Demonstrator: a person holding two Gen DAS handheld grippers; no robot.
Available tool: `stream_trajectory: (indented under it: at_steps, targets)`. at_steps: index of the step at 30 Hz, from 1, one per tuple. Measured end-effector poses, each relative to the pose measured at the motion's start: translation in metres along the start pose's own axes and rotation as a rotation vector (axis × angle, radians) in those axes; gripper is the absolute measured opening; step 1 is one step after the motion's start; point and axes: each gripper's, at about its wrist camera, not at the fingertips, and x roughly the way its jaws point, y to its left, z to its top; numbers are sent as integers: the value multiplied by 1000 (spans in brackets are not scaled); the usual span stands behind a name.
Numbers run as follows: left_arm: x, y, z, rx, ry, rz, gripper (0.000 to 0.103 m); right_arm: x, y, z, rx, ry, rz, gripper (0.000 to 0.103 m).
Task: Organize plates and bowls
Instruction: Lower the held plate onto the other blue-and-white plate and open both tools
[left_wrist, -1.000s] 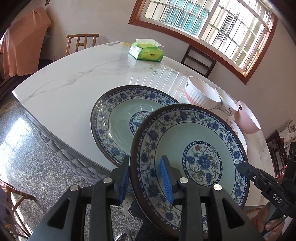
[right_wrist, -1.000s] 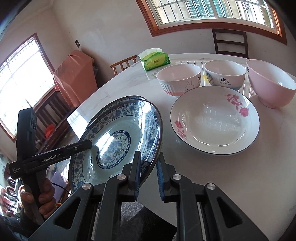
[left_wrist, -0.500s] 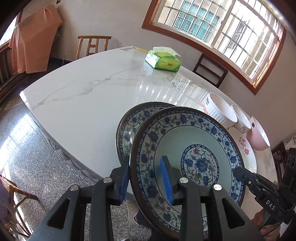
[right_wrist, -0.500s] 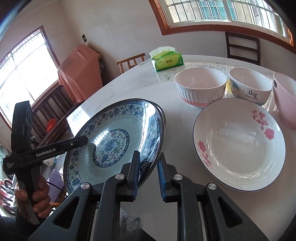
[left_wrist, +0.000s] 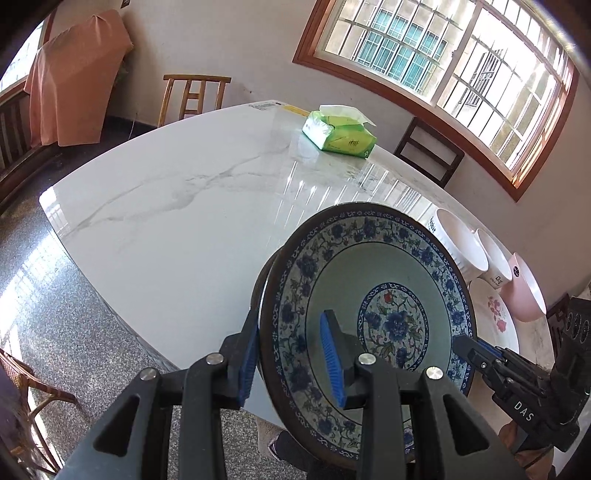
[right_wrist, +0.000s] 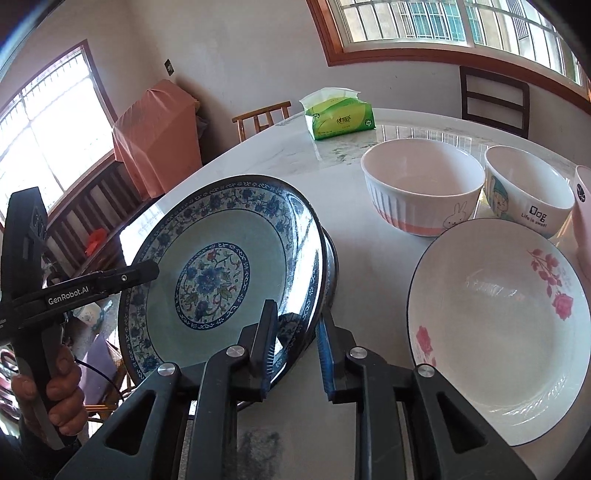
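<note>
A blue-and-white floral plate (left_wrist: 373, 295) (right_wrist: 229, 266) is held at both sides, just above a matching second plate (right_wrist: 330, 266) whose rim peeks out beneath it (left_wrist: 258, 291). My left gripper (left_wrist: 291, 354) is shut on the top plate's near rim. My right gripper (right_wrist: 295, 343) is shut on its opposite rim. A white plate with pink roses (right_wrist: 498, 325) lies to the right. Behind it stand a ribbed white bowl (right_wrist: 421, 188), a "Dog" bowl (right_wrist: 528, 192) and a pink bowl (right_wrist: 583, 221).
The white marble table (left_wrist: 177, 221) has its rounded edge close to the blue plates. A green tissue pack (left_wrist: 340, 134) lies at the far side. Wooden chairs (left_wrist: 194, 94) stand around the table; a cloth-covered piece (right_wrist: 155, 136) stands by the wall.
The held blue plate has moved over the second blue plate, which now is almost fully covered by it. Both grippers kept their hold.
</note>
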Motion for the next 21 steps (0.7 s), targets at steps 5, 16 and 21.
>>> stream_trajectory:
  at_steps: [5,16,21]
  targets:
    - [3,3,5,-7,-1,1,32,8,1,3,-4,3,-5,20]
    - [13,10,6,-19,10,8,32,17,4,5,-15,6,-15,22]
    - [17,14,5,-33,23,0,32,17,7,4,-33,-4,-28,22]
